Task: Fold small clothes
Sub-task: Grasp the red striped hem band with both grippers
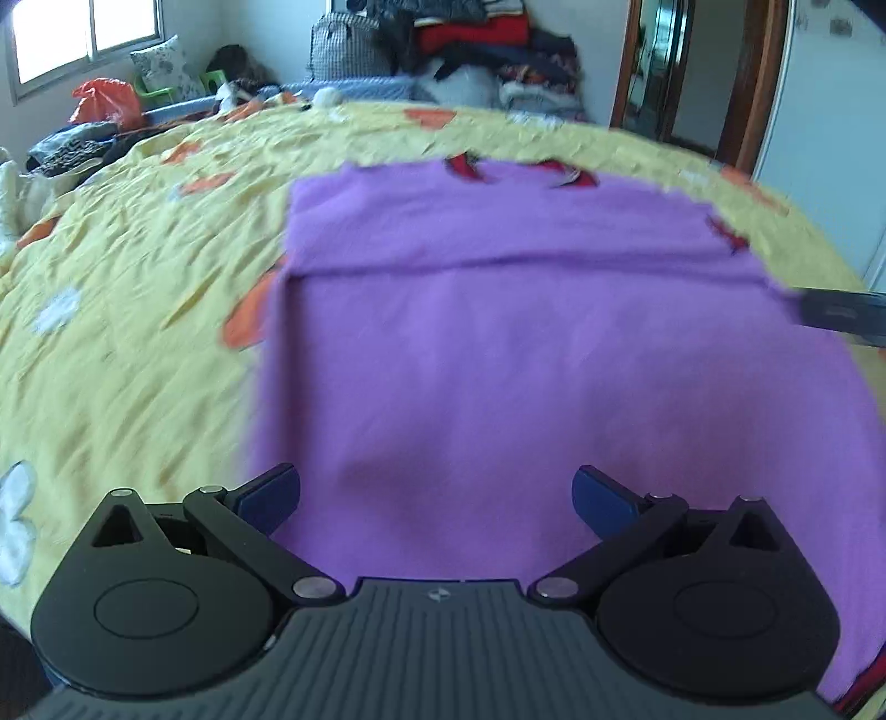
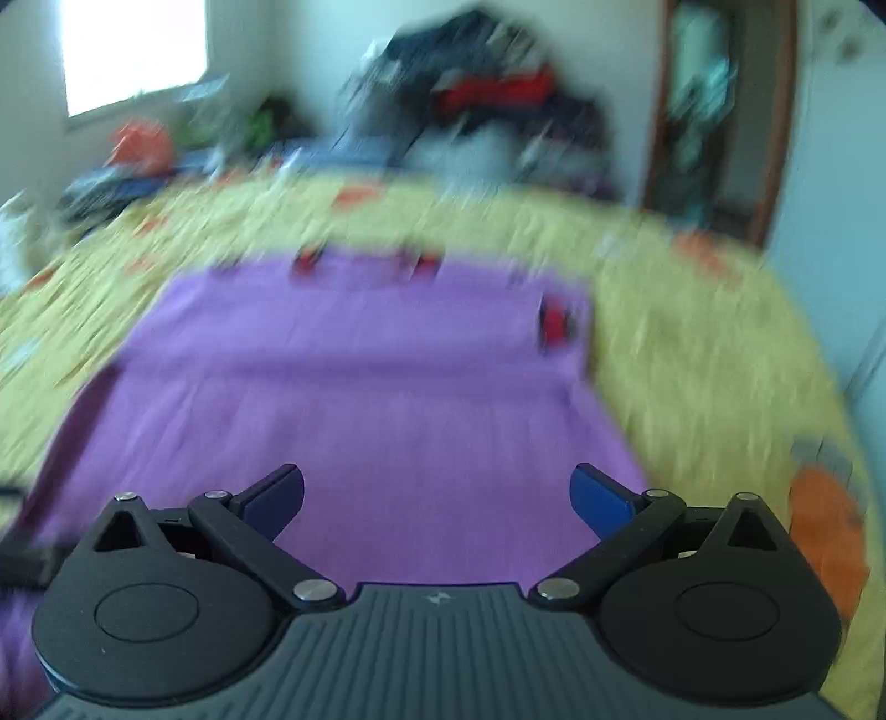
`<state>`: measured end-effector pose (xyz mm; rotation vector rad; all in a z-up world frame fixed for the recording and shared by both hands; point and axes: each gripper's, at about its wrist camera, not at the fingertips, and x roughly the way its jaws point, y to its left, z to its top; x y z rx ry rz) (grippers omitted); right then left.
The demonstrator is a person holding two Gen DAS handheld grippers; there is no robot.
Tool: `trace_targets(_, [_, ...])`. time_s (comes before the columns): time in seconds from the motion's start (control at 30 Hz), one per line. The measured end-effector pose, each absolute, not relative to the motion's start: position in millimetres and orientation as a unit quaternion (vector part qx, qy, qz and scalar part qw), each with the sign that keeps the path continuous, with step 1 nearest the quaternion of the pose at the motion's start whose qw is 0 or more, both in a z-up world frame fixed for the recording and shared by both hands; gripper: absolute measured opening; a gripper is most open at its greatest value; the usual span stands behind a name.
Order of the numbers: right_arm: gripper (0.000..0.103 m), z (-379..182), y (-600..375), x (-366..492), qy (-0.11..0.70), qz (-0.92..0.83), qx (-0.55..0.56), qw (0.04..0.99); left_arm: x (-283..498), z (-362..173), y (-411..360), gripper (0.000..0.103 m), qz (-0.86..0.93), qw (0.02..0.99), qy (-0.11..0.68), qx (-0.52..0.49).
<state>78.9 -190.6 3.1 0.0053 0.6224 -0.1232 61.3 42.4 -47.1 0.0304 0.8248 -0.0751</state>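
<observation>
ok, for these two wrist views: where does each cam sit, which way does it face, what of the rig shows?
Left wrist: sits on the left gripper, angled down across the flat purple cloth garment on the yellow flowered bedspread; its own open blue-padded fingers show, plus the right gripper's tip at the right edge.
Right wrist: sits on the right gripper, same heading, blurred; open fingers, a dark part, probably the left gripper, at the left edge.
Shared: garment, bedspread, the clothes pile by the far wall.

1. Soft daylight comes from the window (image 1: 83,39), blown out white, far left beyond the jaws.
2. The right wrist view is heavily motion-blurred; the left is only slightly soft.
3. Fisheye bends the bed (image 1: 111,332) edges.
</observation>
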Motion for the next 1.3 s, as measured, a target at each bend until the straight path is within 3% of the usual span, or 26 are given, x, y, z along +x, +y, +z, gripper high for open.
trace_targets(0.23, [0.103,-66.0,-175.3,100.3,0.383,-0.037,0.013,0.923,58.3,-74.6,17.1,0.103,-0.039,0.915,0.399,0.049])
trace_targets(0.6, [0.103,-71.8,-219.9,-109.2,0.352,0.014,-0.029,0.935,-73.0,-77.1,111.3,0.103,-0.079,0.916,0.392,0.043])
trace_targets(0.67, [0.103,-71.5,-231.4,-132.1,0.352,0.02,-0.015,0.936,-75.2,-81.0,130.7,0.103,-0.106,0.911,0.399,0.003])
trace_targets(0.77, [0.103,-67.9,-245.3,-149.3,0.357,-0.011,0.004,0.934,-77.1,-80.2,152.6,0.103,-0.121,0.914,0.387,-0.029])
trace_targets(0.9, [0.103,-61.1,-258.7,-165.0,0.3,-0.047,0.025,0.952,-87.5,-82.4,162.6,0.103,-0.146,0.924,0.353,0.004])
trace_targets(1.13, [0.103,-64.8,-298.0,-152.4,0.302,-0.018,0.167,0.938,-87.7,-112.1,172.2,0.103,-0.232,0.89,0.384,-0.085])
trace_targets(1.27, [0.103,-67.7,-296.3,-154.2,0.295,0.009,0.18,0.938,-97.0,-121.8,180.4,0.101,-0.259,0.884,0.36,-0.145])
trace_targets(1.3, [0.103,-68.3,-293.5,-153.2,0.3,0.016,0.174,0.938,-98.1,-122.2,182.0,0.096,-0.263,0.884,0.354,-0.153])
